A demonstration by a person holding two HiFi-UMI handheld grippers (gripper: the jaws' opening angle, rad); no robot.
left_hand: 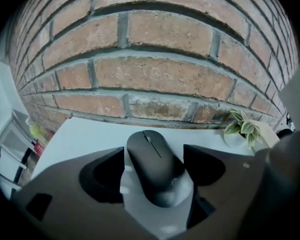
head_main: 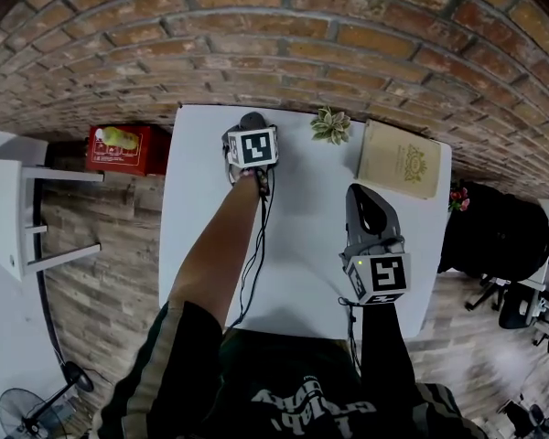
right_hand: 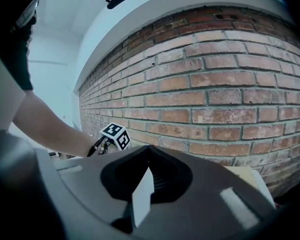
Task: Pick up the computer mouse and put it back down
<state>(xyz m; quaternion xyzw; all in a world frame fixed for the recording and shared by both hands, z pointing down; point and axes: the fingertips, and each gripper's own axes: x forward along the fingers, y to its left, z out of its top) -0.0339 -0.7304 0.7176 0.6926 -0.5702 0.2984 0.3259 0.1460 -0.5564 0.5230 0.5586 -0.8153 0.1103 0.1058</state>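
Observation:
A dark grey computer mouse (left_hand: 155, 169) lies on the white table (head_main: 302, 245) near its far edge, close to the brick wall. My left gripper (left_hand: 154, 151) is lowered over it, pointing steeply down, with one jaw on each side of the mouse. The jaws stand wide and the mouse rests on the table between them. In the head view only the mouse's tip (head_main: 252, 119) shows beyond the marker cube. My right gripper (head_main: 359, 192) hovers over the table's right half with its jaws together and nothing in them.
A small potted plant (head_main: 330, 124) and a beige book (head_main: 400, 158) sit at the table's far right. A black cable (head_main: 253, 254) trails along my left arm. A red box (head_main: 126, 148) is on the floor at left and a black chair (head_main: 494, 236) at right.

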